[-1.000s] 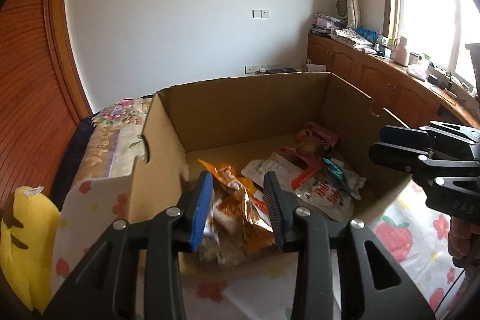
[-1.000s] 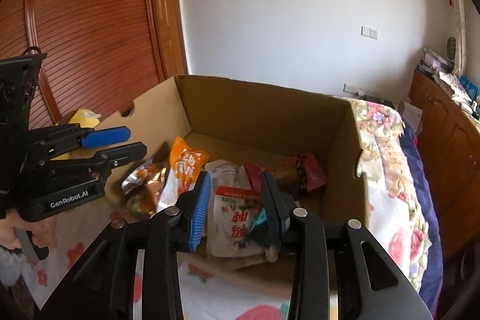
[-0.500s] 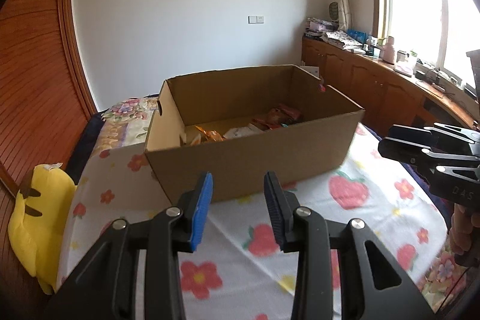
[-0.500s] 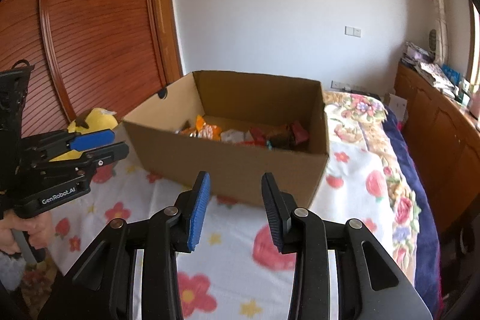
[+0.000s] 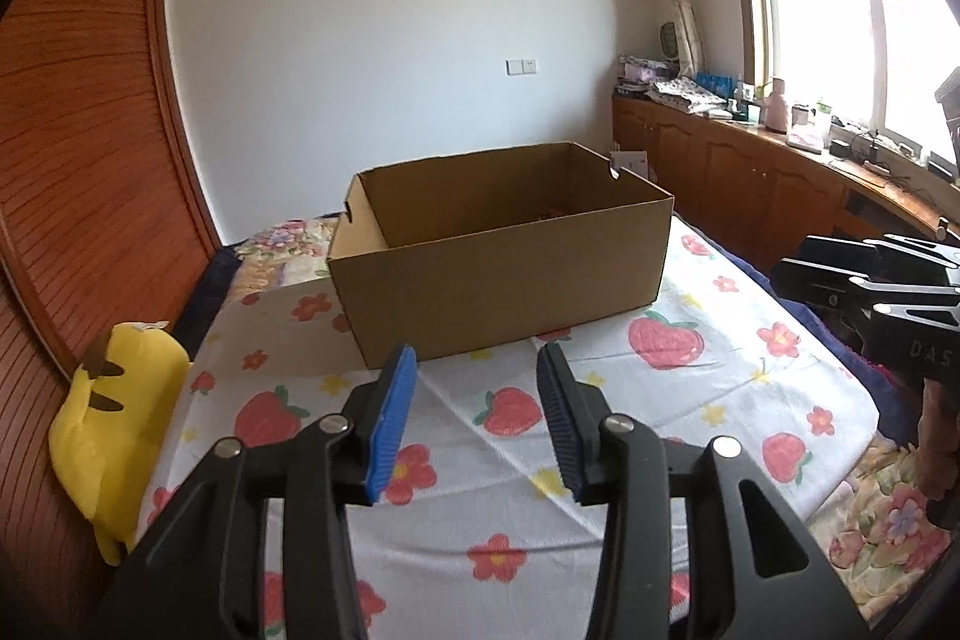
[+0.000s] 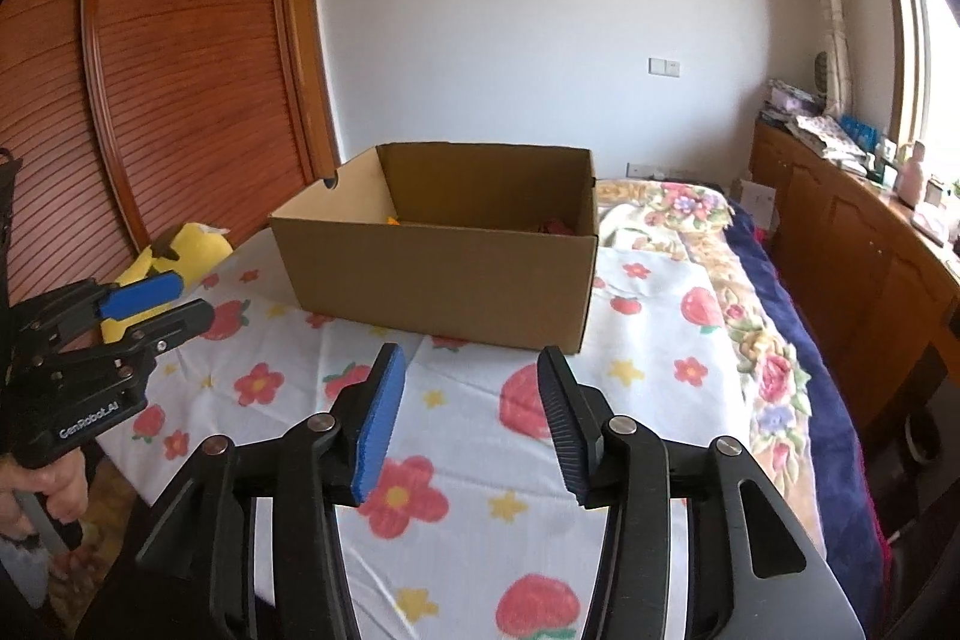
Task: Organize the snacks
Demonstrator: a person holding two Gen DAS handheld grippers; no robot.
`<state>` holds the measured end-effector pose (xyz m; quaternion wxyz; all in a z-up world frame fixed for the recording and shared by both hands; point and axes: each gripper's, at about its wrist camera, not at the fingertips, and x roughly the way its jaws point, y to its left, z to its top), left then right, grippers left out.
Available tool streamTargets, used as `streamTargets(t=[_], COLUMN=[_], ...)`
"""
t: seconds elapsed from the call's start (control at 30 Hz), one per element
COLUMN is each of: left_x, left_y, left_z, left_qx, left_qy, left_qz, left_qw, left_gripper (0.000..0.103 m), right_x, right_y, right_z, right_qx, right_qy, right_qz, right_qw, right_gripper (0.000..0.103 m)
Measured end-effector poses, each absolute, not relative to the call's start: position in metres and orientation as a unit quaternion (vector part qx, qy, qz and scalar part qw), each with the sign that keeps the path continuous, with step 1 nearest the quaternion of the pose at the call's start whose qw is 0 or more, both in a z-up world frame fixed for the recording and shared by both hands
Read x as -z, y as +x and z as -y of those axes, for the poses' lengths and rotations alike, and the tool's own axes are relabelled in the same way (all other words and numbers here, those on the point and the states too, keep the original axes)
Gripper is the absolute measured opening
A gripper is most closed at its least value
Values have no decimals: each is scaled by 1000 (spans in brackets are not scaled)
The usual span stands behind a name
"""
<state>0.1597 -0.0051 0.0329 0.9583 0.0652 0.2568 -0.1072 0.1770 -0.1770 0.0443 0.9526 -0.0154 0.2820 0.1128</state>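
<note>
Cardboard box (image 5: 498, 280): open-topped and brown, it stands on the bed ahead of both grippers and well apart from them, its near wall facing them.
Snacks (image 6: 555, 225): only slivers of red and orange packets show over the box's near rim – they lie inside it.
Left gripper (image 5: 474, 418): tilted down toward the sheet short of the box; its jaws have just been opening and stand parted with nothing between them.
Right gripper (image 6: 468, 421): same downward tilt, level with its partner; its jaws have also just been opening, and only the sheet shows in the gap.
Hands: the left hand (image 6: 51, 487) is wrapped round its tool's handle at the right gripper's left side.
Sheet (image 5: 600, 436): white, with strawberries and flowers, spread beneath both tools.
Yellow plush toy (image 5: 114, 430): lies left of the left gripper, at the bed's edge by the wooden doors.
</note>
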Motion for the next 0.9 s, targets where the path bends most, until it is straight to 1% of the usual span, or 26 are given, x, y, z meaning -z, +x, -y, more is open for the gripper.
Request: streamTargets(t=[0.03, 0.17, 0.2, 0.23, 0.3, 0.33, 0.37, 0.47, 0.67, 0.73, 0.8, 0.9], left_x=[-33, -34, -35, -35, -35, -34, -34, -32, -33, -34, -36, -37], left_y=[155, 141, 137, 134, 128, 125, 121, 112, 96, 91, 85, 79], left_z=[4, -2, -5, -7, -11, -12, -13, -15, -17, -17, -15, -15], left_qx=[102, 87, 85, 81, 73, 70, 68, 63, 48, 45, 44, 45], left_qy=[62, 51, 44, 39, 33, 32, 30, 27, 28, 31, 32, 30], left_qz=[-252, -247, -243, -240, -234, -230, -226, -222, -214, -208, -201, -198], left_qw=[960, 964, 965, 967, 969, 970, 971, 973, 975, 977, 978, 979], left_gripper=[47, 49, 52, 55, 59, 66, 69, 69, 76, 89, 92, 96], right_x=[-45, -48, -48, -49, -50, -50, -50, -51, -45, -43, -41, -39], right_y=[172, 157, 153, 148, 140, 138, 135, 126, 118, 114, 111, 108], right_z=[177, 173, 173, 172, 173, 174, 175, 179, 174, 172, 171, 171], right_qx=[-110, -100, -98, -96, -90, -88, -88, -86, -76, -72, -70, -64], right_qy=[-17, -21, -20, -19, -15, -9, -2, 9, -9, -10, -7, -5], right_qz=[-280, -266, -262, -257, -243, -241, -240, -235, -242, -239, -236, -233], right_qw=[954, 958, 960, 962, 966, 967, 967, 968, 967, 968, 969, 970], right_gripper=[49, 60, 64, 66, 74, 76, 78, 88, 94, 96, 102, 102])
